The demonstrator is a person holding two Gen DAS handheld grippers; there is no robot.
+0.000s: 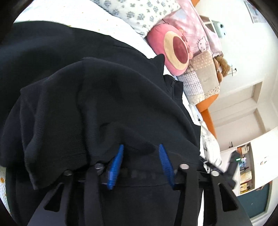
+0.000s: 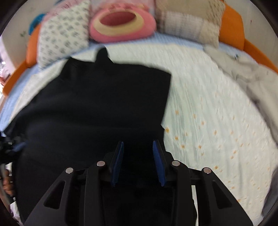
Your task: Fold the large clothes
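Note:
A large black garment lies on the white bed sheet, with a folded layer bunched over it and a short zipper at its collar. My left gripper is open, its blue pads just above the black cloth, holding nothing. In the right wrist view the same garment lies mostly flat. My right gripper is open over its near right edge and empty. This view is blurred by motion.
Pillows and a pink plush cushion line the head of the bed, inside an orange bed frame. Grey-white clothes lie heaped at the bed's right side. A white shelf unit stands beyond the bed.

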